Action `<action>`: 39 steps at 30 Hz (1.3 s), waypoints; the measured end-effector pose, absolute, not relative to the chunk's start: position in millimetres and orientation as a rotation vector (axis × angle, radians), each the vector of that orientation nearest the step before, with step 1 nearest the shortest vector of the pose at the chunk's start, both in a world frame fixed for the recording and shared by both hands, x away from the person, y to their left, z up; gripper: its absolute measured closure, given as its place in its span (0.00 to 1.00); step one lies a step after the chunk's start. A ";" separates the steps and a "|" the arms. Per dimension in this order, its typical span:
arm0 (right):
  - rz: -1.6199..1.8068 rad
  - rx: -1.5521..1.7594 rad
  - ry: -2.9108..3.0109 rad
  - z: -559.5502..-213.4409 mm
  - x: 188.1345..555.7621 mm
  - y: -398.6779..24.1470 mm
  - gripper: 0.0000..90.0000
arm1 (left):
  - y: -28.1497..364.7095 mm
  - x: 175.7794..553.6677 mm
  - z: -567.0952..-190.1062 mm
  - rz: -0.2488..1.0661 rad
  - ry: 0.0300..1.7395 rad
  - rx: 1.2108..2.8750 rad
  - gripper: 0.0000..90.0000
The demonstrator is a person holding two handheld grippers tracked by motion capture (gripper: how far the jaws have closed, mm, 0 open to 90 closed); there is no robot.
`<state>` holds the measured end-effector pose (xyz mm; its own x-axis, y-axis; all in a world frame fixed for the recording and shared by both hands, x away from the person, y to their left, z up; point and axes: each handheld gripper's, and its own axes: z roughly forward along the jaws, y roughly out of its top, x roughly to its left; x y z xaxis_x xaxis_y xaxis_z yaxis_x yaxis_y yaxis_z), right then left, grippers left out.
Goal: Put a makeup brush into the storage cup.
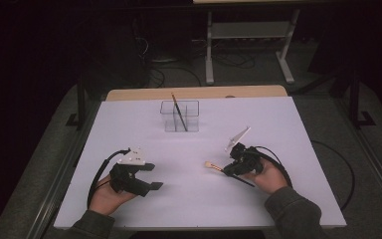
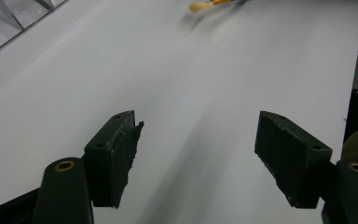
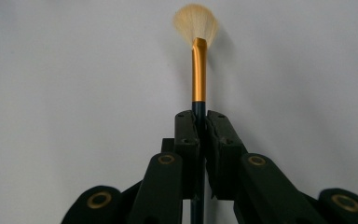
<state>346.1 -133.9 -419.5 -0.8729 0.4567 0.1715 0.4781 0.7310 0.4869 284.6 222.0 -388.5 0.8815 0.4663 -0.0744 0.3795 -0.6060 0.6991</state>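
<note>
My right gripper [image 1: 229, 169] is shut on a paintbrush [image 1: 218, 168] with a dark handle, a gold ferrule and a pale fan of bristles. In the right gripper view the brush [image 3: 198, 70] sticks straight out past the closed gripper [image 3: 203, 122] over the white table. Its handle trails back toward the hand in the high view. My left gripper [image 1: 151, 175] hovers at the front left, open, with nothing between its fingers [image 2: 119, 154]. A clear divided holder [image 1: 179, 116] stands at the back middle with another dark-handled brush [image 1: 179, 112] leaning in it.
The white tabletop [image 1: 129, 129] spreads between the two hands and the holder. The holder's corner [image 2: 9, 21] and the fan brush's tip [image 2: 200, 6] appear at the top of the left gripper view. Cables trail from both grippers. Table legs and floor lie beyond the far edge.
</note>
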 end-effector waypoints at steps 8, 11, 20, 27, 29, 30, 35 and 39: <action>-0.894 -0.729 -2.878 -408.2 341.5 -134.0 0.92 | 212.1 286.7 -384.1 0.132 0.573 2.286 0.32; -0.919 -0.706 -2.878 -404.1 339.4 -133.5 0.92 | 206.3 287.7 -382.1 0.123 0.557 2.284 0.32; -0.978 -0.620 -2.878 -393.8 331.0 -128.8 0.92 | 187.7 291.8 -373.6 0.100 0.505 2.296 0.32; -1.004 -0.569 -2.871 -387.5 324.4 -122.9 0.92 | 176.0 294.9 -368.4 0.074 0.475 2.299 0.32; -1.012 -0.553 -2.870 -386.4 323.2 -121.7 0.92 | 173.1 296.4 -367.1 0.069 0.466 2.303 0.32; -1.013 -0.549 -2.869 -385.6 322.3 -121.0 0.92 | 171.9 297.1 -366.3 0.067 0.462 2.307 0.33; -1.015 -0.511 -2.868 -382.8 318.3 -117.5 0.92 | 164.5 299.9 -363.0 0.046 0.445 2.309 0.33; -1.017 -0.486 -2.865 -381.2 316.1 -114.2 0.92 | 159.3 301.5 -361.3 0.033 0.427 2.304 0.33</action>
